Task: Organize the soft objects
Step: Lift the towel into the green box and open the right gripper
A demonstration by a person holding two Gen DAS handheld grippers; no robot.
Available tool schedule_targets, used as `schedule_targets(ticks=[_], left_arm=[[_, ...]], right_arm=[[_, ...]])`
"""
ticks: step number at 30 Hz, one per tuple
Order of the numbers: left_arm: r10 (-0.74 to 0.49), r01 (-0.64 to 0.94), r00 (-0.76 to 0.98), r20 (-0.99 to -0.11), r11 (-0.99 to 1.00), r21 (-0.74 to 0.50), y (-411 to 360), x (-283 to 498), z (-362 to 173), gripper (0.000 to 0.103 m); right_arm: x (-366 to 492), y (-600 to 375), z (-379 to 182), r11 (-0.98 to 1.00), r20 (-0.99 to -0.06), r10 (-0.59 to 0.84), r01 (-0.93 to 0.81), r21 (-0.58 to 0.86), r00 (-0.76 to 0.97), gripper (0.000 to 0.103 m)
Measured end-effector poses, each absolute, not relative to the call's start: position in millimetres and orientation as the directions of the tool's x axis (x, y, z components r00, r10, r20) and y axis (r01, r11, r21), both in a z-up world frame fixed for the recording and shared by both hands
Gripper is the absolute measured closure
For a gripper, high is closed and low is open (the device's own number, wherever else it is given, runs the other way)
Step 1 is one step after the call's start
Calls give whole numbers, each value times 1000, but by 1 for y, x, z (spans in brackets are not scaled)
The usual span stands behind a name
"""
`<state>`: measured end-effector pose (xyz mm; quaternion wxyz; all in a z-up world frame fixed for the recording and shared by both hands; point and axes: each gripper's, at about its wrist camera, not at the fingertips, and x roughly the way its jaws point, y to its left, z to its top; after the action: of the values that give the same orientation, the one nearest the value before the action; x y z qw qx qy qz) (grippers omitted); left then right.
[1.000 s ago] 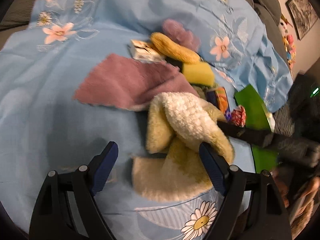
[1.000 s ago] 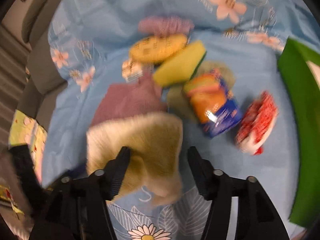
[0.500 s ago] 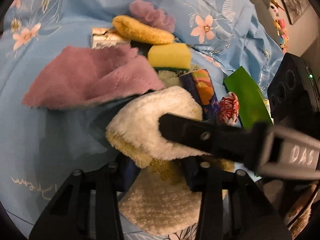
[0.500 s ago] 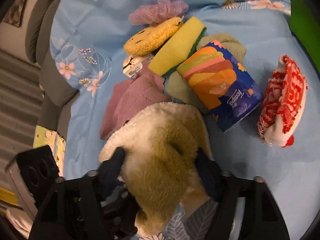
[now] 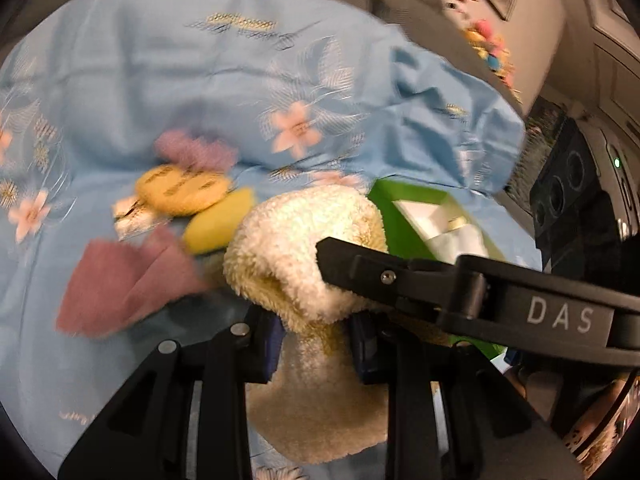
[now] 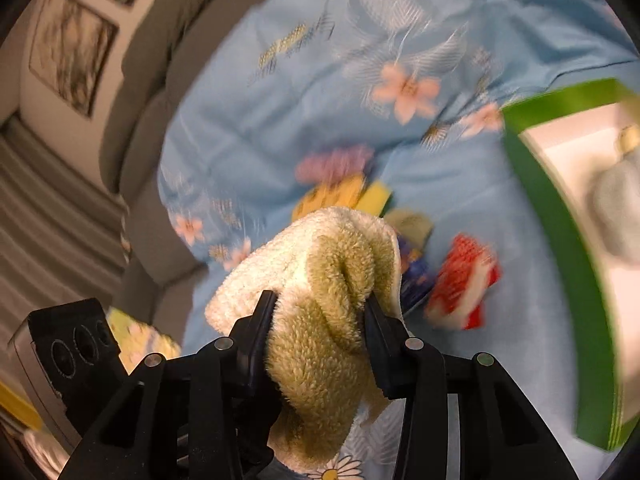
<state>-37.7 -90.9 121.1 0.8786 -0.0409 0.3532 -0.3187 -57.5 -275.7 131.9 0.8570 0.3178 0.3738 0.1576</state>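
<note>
Your left gripper (image 5: 316,336), seen in the left wrist view, pinches the fluffy cream towel (image 5: 304,248) between its two blue-padded fingers (image 5: 272,340); the towel bulges up above the jaws and hangs below them, lifted off the blue floral sheet (image 5: 200,60). Your right gripper (image 5: 332,252) crosses this view from the right as a black bar marked "DAS", its tip pressed into the same towel. Behind the towel on the sheet, all motion-blurred, lie a mauve cloth (image 5: 120,284), a yellow sponge (image 5: 220,220), a round yellow scrubber (image 5: 182,194), a purple pouf (image 5: 196,152) and a small printed packet (image 5: 134,216). To the right sits the green box (image 5: 392,220) with pale contents that you cannot identify. In the right wrist view, your right gripper (image 6: 320,328) is likewise closed on the fluffy cream towel (image 6: 324,312), whose olive-tinted folds are squeezed between the fingers (image 6: 260,320) while a cream edge spills over to the left. Beyond it the blue floral sheet (image 6: 280,120) carries the purple pouf (image 6: 336,164), the round yellow scrubber (image 6: 328,196) and the yellow sponge (image 6: 378,196) close together, a dark blue package (image 6: 414,272) partly hidden just beside the towel, and a red-and-white knitted item (image 6: 464,288) near the green box (image 6: 568,260) at the right edge. Your left gripper's body (image 6: 72,356) shows at lower left.
</note>
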Motion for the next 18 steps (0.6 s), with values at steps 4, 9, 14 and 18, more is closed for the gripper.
schedule_targets(ticks=[4,9,14,18], left_arm=[[-640,614,524,-562,741,-271,-138,-41,138,78],[-704,680,445,-553,668,-303,-190,-41,139,77],[-716,734,363,-596,614,-290,-254,-46,131,75],[-722,769,299,-624,569,-291,-297,-57,119,75]], right_arm=[[-76,-319,146,731,-487,435,19,682,757,58],[-95,-376,143,701,-473,328,125,702,818,58],[-111,-425,131,665,-512,209,262,699,833,58],[-128,-459,123,635,-560,96,382,671,823,58]])
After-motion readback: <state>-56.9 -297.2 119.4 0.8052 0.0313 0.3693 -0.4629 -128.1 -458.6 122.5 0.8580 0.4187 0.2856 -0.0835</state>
